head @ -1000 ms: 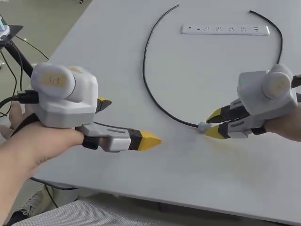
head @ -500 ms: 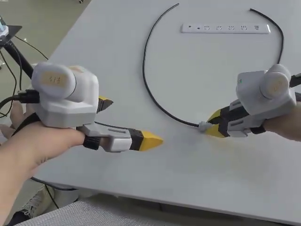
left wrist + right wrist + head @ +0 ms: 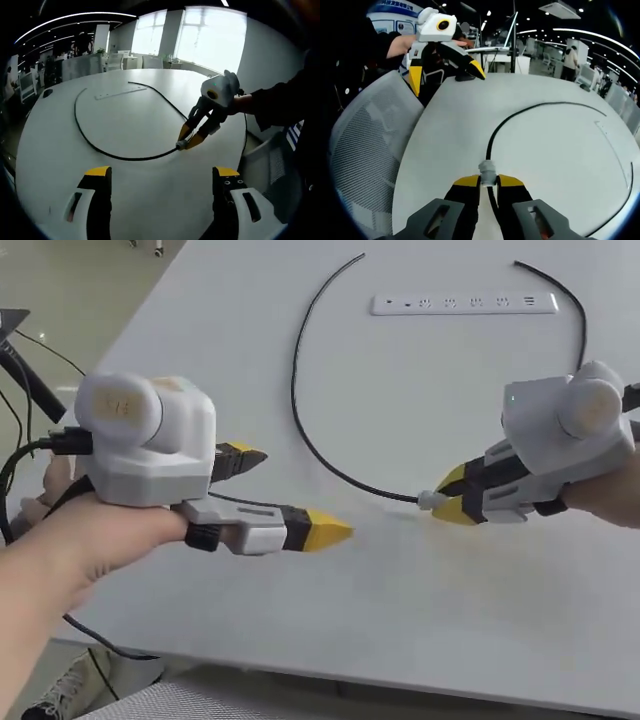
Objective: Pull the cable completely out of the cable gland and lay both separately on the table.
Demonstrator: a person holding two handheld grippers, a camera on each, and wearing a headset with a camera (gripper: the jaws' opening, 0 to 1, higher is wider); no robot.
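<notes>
2 tongs | right tongs [image 3: 441, 503] — looser 1 s ago, clenched on cable gland [image 3: 428, 500] | left tongs [image 3: 303, 492] — spread wide

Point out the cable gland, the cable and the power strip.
cable gland [image 3: 488, 171]: right gripper view, its white body.
cable [image 3: 293, 380]: head view, left bend.
power strip [image 3: 465, 304]: head view, its middle.

1. Left gripper [image 3: 292, 492] hovers over the near table [image 3: 420, 600] edge, jaws spread wide.
2. Right gripper [image 3: 447, 502] is low, yellow tips pinched at the white cable gland [image 3: 428, 500].
3. Black cable [image 3: 294, 390] sweeps from the gland in a big arc across the table.
4. Power strip [image 3: 465, 303] lies at the far side, well apart.
</notes>
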